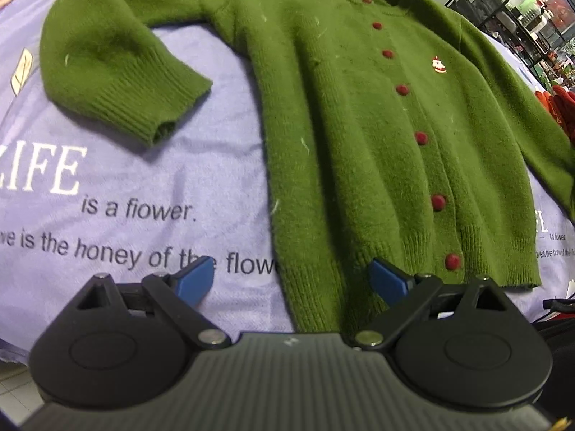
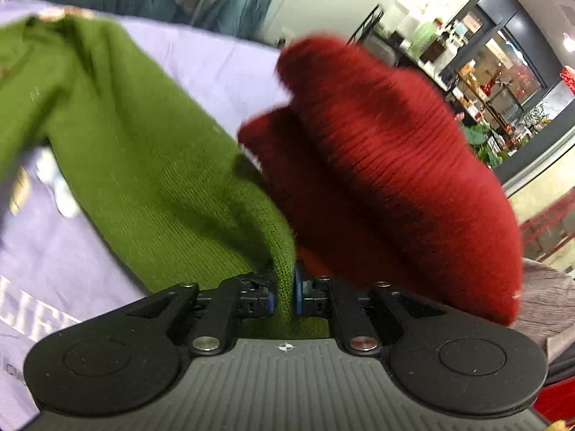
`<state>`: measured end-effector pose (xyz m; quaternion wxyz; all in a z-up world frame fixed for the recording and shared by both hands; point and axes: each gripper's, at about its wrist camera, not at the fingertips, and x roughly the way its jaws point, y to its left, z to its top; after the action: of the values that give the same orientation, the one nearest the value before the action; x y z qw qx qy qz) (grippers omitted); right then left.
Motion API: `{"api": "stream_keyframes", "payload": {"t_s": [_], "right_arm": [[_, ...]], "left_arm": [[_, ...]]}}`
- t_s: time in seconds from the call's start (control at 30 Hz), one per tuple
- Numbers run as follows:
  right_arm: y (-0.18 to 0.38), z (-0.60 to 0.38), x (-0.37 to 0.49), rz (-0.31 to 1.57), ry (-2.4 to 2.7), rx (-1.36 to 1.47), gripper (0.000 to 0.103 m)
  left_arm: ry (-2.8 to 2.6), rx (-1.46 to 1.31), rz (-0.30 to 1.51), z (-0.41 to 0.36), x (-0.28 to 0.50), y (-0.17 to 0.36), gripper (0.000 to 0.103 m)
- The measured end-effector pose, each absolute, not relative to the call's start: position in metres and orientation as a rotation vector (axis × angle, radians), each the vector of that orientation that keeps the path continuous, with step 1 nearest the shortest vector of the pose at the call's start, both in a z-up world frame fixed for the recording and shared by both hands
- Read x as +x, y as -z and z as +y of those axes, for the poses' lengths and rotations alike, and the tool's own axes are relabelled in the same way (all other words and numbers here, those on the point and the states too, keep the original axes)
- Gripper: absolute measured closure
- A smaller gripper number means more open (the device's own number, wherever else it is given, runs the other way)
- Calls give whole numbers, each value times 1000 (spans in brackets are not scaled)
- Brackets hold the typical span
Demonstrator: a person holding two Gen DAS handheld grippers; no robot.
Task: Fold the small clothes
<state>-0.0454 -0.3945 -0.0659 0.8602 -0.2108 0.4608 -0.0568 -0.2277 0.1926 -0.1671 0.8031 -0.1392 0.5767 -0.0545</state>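
A small green knitted cardigan point(image 1: 377, 125) with dark red buttons and a little badge lies face up on a lilac printed cloth point(image 1: 125, 222). One sleeve point(image 1: 118, 72) bends out to the left of the body. My left gripper point(image 1: 291, 280) hovers open just above the cardigan's ribbed hem, with blue pads on either side of the hem's left corner and nothing pinched. In the right wrist view, my right gripper point(image 2: 285, 292) is shut on the cuff of the other green sleeve point(image 2: 151, 165), which stretches away up and to the left.
A dark red knitted garment point(image 2: 377, 165) is heaped right beside the held sleeve, on the right. Its red edge point(image 1: 557, 107) also shows at the right rim of the left wrist view. Shelving point(image 1: 503, 3) and shop fittings stand beyond the table.
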Motion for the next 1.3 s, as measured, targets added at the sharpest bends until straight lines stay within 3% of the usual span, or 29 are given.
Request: {"api": "stream_keyframes", "payload": {"t_s": [0.07, 0.13, 0.17, 0.2, 0.23, 0.37, 0.43, 0.5, 0.57, 0.6, 0.63, 0.67, 0.83, 0.87, 0.9, 1.1, 1.3], "right_arm": [[66, -388, -50, 948, 151, -465, 67], [52, -376, -66, 843, 164, -483, 47], [44, -369, -74, 795, 158, -477, 20], [36, -361, -83, 759, 138, -437, 1], [30, -356, -90, 746, 74, -369, 0], [42, -325, -101, 928, -296, -155, 0], [58, -313, -110, 1011, -379, -60, 3], [71, -301, -118, 1075, -442, 41, 11], [87, -294, -119, 1151, -429, 120, 12], [93, -291, -121, 1191, -435, 163, 12], [98, -290, -125, 1217, -444, 203, 12], [102, -291, -125, 1240, -446, 244, 12], [109, -294, -128, 1287, -413, 371, 15], [109, -293, -128, 1297, -434, 381, 41], [111, -294, -118, 1321, -472, 417, 74], [80, -289, -122, 1288, -561, 414, 77], [83, -273, -114, 1329, -626, 356, 78]], "left_arm": [[102, -286, 1235, 191, -230, 169, 9], [99, -286, 1229, 191, -232, 169, 9], [102, -290, 1222, 192, -234, 168, 9], [109, -294, 1217, 193, -236, 168, 9], [117, -295, 1214, 193, -237, 169, 11], [160, -335, 1211, 189, -231, 173, 25], [185, -337, 1211, 185, -228, 173, 34], [183, -305, 1219, 176, -225, 175, 37], [176, -292, 1208, 170, -225, 175, 44], [173, -299, 1202, 169, -224, 176, 57], [159, -308, 1204, 169, -224, 176, 79], [136, -326, 1211, 170, -223, 176, 89], [147, -389, 1205, 178, -222, 175, 91], [146, -391, 1192, 183, -224, 171, 91], [136, -383, 1178, 188, -226, 165, 92], [40, -328, 1125, 239, -245, 128, 92], [36, -232, 1189, 249, -242, 137, 92]]}}
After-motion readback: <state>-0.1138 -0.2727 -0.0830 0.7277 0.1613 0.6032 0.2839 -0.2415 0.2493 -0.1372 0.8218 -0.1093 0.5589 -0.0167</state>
